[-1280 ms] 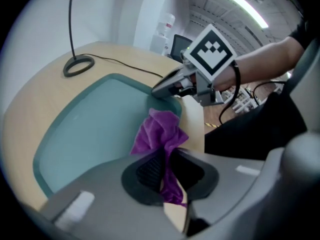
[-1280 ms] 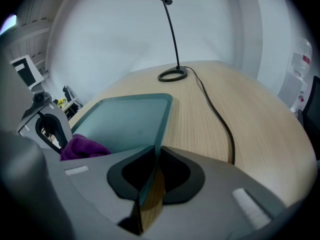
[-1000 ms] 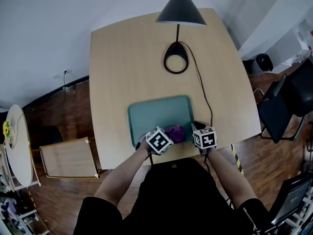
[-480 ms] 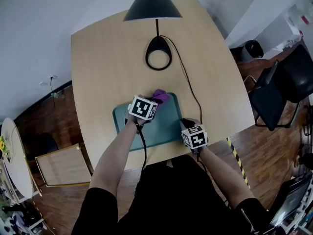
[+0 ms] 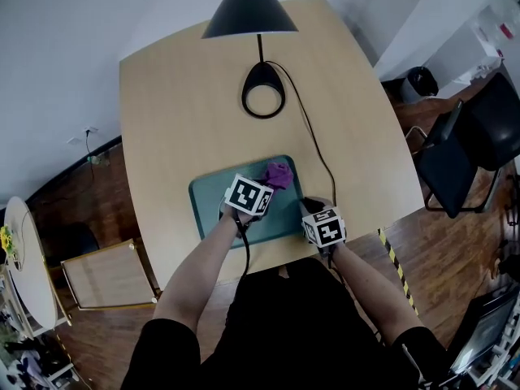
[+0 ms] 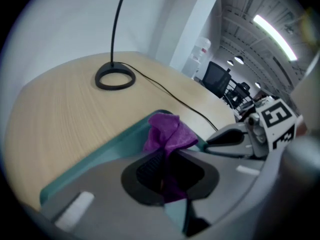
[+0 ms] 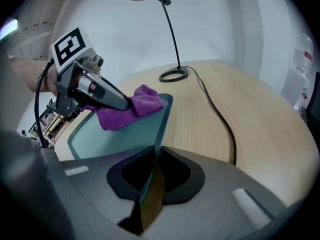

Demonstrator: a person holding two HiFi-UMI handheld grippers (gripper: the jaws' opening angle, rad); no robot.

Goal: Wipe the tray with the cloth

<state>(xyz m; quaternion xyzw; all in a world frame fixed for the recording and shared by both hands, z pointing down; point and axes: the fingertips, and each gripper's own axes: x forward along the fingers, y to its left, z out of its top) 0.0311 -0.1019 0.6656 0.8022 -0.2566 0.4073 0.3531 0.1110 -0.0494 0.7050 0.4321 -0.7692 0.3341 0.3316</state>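
A teal tray [image 5: 213, 208] lies near the front edge of the light wooden table. My left gripper [image 5: 268, 182] is over the tray's far right part, shut on a crumpled purple cloth [image 5: 279, 174]. In the left gripper view the cloth [image 6: 168, 133] bunches out ahead of the left gripper [image 6: 162, 173] onto the tray [image 6: 102, 151]. My right gripper [image 5: 307, 207] is shut on the tray's right rim. The right gripper view shows that rim running between the jaws of the right gripper [image 7: 152, 181], with the cloth [image 7: 131, 110] resting on the tray [image 7: 117, 136].
A black desk lamp [image 5: 248, 10] stands at the far side, its ring base [image 5: 262, 100] behind the tray. Its cable [image 5: 318, 154] runs along the table just right of the tray. A black chair [image 5: 463, 153] stands on the floor to the right.
My left gripper carried the cloth from the tray's near edge to its far right corner, then drew back a little. The right gripper stayed on the tray's rim.
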